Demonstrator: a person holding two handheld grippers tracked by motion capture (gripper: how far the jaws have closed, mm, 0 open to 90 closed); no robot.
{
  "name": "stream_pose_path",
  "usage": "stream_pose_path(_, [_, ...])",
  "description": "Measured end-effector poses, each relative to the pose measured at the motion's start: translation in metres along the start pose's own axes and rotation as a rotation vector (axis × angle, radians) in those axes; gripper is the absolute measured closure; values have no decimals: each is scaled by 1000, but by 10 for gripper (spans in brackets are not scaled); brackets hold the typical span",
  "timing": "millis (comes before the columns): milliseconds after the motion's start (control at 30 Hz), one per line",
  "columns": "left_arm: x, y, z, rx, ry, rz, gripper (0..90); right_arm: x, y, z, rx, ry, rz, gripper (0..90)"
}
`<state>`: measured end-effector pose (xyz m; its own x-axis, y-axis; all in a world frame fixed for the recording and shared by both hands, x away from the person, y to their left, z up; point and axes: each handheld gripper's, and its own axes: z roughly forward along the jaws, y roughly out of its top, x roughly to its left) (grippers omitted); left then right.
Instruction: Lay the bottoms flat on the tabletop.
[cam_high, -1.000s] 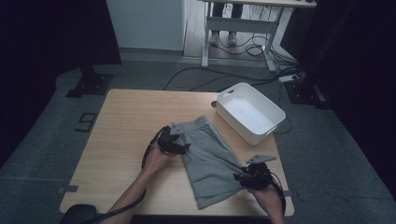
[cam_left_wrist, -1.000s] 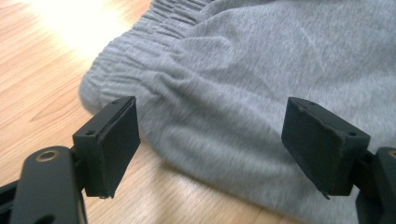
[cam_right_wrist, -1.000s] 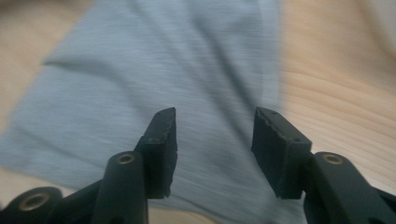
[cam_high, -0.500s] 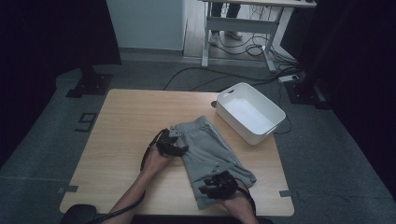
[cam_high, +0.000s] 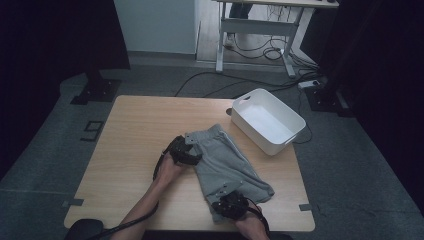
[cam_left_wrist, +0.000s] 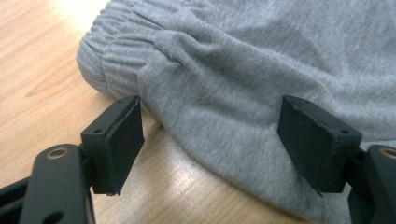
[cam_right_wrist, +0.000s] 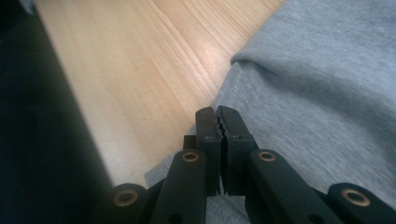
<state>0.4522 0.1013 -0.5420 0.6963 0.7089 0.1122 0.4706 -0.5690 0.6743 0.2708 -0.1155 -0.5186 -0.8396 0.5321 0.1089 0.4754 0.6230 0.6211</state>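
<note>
Soft grey cloth shorts (cam_high: 227, 162), matt wood table (cam_high: 135, 130), smooth plastic bin (cam_high: 287, 137)

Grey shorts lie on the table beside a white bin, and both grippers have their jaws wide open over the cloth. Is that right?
Not quite. Only the left gripper stands open, astride the shorts. The right gripper has just closed, its jaws pressed together at the cloth's edge, as the right gripper view shows. The white bin sits beside them.

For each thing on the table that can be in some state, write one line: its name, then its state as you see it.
Grey shorts: lying flat on the table, partly folded, waistband toward the left gripper.
White bin: upright, empty.
Left gripper: jaws open, astride the shorts' edge by the waistband, not pressing.
Right gripper: jaws just closed, shut at the shorts' near hem; whether fabric is pinched is unclear.
</note>
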Motion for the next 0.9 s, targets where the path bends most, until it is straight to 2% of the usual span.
stream_pose_path(167, [5, 2, 3, -2, 26, -21, 228, 2, -6, -18, -28, 34, 20, 878])
stream_pose_path(233, [6, 4, 4, 2, 39, -18, 231, 3, -9, -25, -37, 42, 28, 878])
stream_pose_path(367, [8, 7, 6, 8, 61, -13, 256, 5, -17, -35, -39, 40, 37, 878])
stream_pose_path(467, [10, 8, 8, 4, 69, -20, 256, 5, -21, -44, -61, 45, 51, 878])
stream_pose_path(567, [12, 10, 10, 3, 71, -28, 256, 7, -17, -58, -102, 47, 57, 878])
stream_pose_path(633, [13, 11, 12, 5, 69, -34, 256, 9, -10, -69, -124, 29, 44, 880])
stream_pose_path(733, [16, 12, 14, 2, 65, -48, 255, 12, -2, -81, -146, 41, 26, 881])
stream_pose_path(800, [19, 12, 15, -2, 54, -62, 255, 14, -1, -82, -130, 40, 13, 882])
stream_pose_path(900, [21, 12, 15, -4, 48, -70, 255, 18, -7, -69, -89, 65, 17, 882])
